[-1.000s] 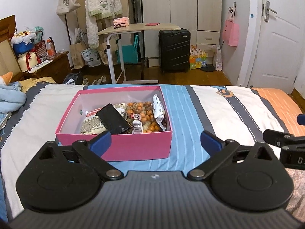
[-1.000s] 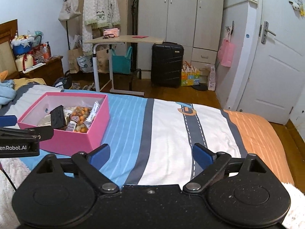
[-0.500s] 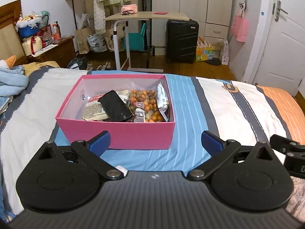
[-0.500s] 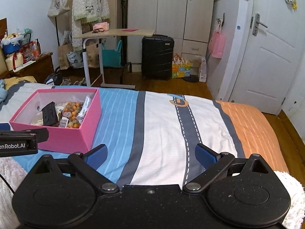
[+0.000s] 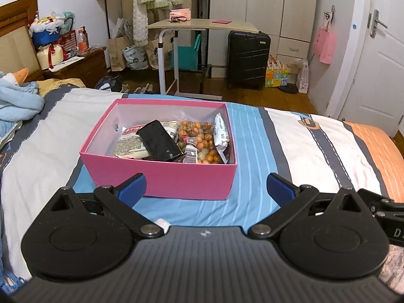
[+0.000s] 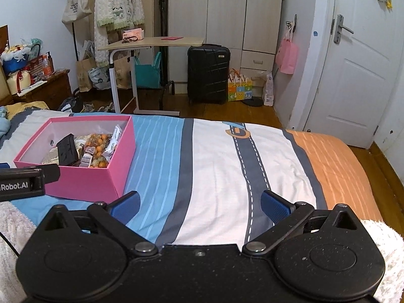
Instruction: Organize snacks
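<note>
Snacks (image 5: 176, 140) are seen packed in a pink box (image 5: 161, 176) on the striped bedspread (image 5: 303, 146). The box sits at 12 o'clock in the left wrist view, just ahead of the left gripper (image 5: 205, 185); in the right wrist view it is at 10 o'clock. Inside the box: a black pack (image 5: 159, 144) tilted on top at centre, a white-grey bag (image 5: 131, 146) under it at 9 o'clock, a clear bag of orange balls (image 5: 202, 139) at 3 o'clock, and a white wrapper (image 5: 221, 136) stood against the right wall.

Left gripper jaws are spread wide, nothing between them, blue pads (image 5: 132, 188) apart from the box's near wall. Right gripper (image 6: 199, 203) jaws are likewise spread wide and empty, held over the white and blue stripes, well apart from the box. The left gripper's side is seen at 9 o'clock in the right wrist view, in front of the box.

Beyond the bed, a black suitcase (image 5: 247, 60) and a rolling table (image 5: 202, 24) are seen at 12 o'clock, a white door (image 6: 353, 75) at 2 o'clock.
</note>
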The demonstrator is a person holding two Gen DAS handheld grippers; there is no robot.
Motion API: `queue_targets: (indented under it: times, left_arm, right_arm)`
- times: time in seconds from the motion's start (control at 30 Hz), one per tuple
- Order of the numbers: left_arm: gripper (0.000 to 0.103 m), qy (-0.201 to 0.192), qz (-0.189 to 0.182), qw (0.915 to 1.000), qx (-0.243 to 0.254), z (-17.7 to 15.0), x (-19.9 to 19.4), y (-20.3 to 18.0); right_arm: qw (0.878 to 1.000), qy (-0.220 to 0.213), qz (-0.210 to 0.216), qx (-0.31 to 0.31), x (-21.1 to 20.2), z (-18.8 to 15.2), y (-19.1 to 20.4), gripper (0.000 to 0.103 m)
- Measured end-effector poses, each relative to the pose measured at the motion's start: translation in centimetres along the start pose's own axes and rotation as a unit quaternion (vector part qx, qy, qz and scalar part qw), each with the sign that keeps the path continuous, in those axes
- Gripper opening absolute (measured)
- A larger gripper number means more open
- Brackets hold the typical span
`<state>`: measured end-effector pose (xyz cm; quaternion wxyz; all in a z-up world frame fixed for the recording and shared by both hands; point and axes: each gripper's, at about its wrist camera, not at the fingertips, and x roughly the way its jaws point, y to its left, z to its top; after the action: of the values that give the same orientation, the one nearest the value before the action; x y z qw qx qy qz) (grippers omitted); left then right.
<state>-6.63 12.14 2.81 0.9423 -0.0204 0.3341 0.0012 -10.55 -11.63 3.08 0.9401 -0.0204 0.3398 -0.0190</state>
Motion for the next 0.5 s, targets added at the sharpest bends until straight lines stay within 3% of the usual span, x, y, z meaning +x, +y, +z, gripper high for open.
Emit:
queue_targets:
  times: [0.5]
  left_arm:
    - [0.103,0.001,0.001,0.9999,0.017,-0.03,0.45,-0.08]
  right_arm:
    - [1.0,0.011,-0.003,0.0,0.58,0.19,-0.17,0.103]
